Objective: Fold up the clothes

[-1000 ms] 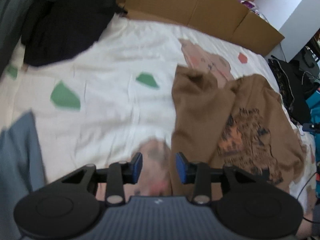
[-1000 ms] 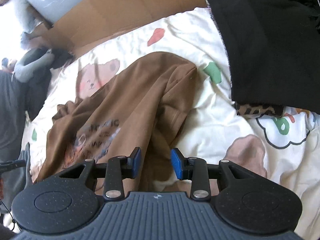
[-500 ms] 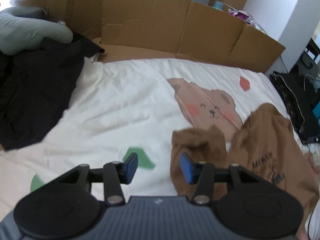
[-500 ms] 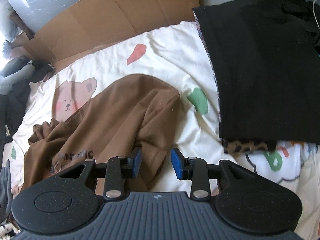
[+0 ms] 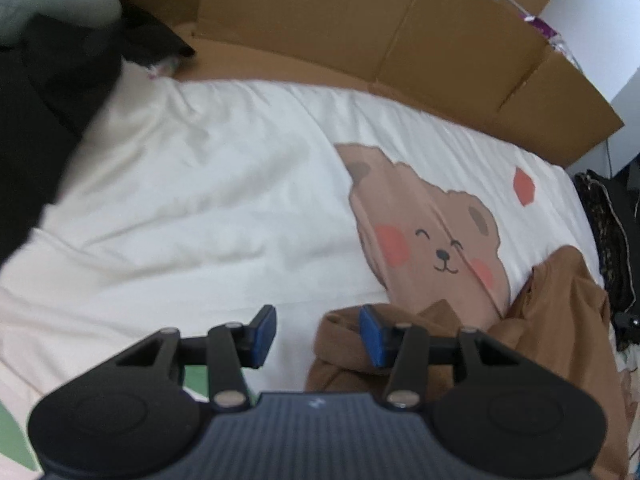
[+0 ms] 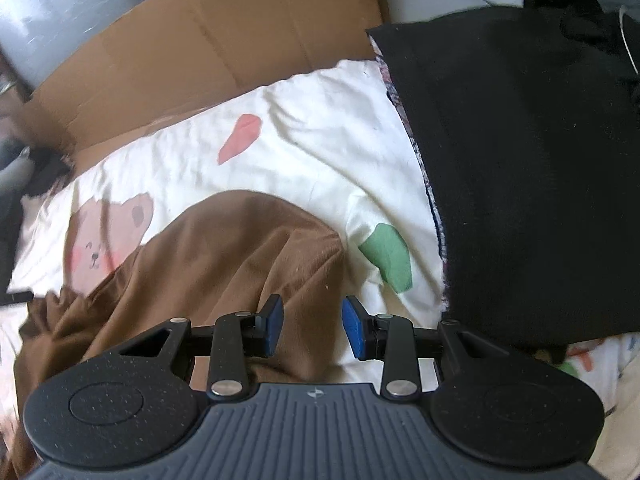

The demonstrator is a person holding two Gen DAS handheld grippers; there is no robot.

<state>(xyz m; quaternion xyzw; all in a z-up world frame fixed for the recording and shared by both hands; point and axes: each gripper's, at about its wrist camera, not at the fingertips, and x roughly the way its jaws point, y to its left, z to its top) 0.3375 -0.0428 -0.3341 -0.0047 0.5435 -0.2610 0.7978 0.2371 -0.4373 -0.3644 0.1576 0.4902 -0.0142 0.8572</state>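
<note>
A brown T-shirt (image 6: 224,256) lies crumpled on a white bed sheet (image 5: 192,200) printed with a cartoon bear. In the left wrist view the shirt (image 5: 560,320) is at the lower right, one bunched end of it by my left gripper's right finger. My left gripper (image 5: 318,334) is open and empty, over the sheet at the shirt's left edge. My right gripper (image 6: 312,326) is open and empty, low over the shirt's right edge, its left finger above brown cloth and its right finger above the sheet.
A folded black garment (image 6: 540,160) lies on the bed right of the shirt. A dark clothes pile (image 5: 48,92) with a grey item sits at the far left. Cardboard sheets (image 5: 360,28) stand along the bed's far edge. More dark clothes (image 5: 612,232) lie at the right edge.
Both grippers moved forward along the shirt towards the cardboard, so the shirt sits lower in both views. Its printed front has dropped out of sight. Both stayed open.
</note>
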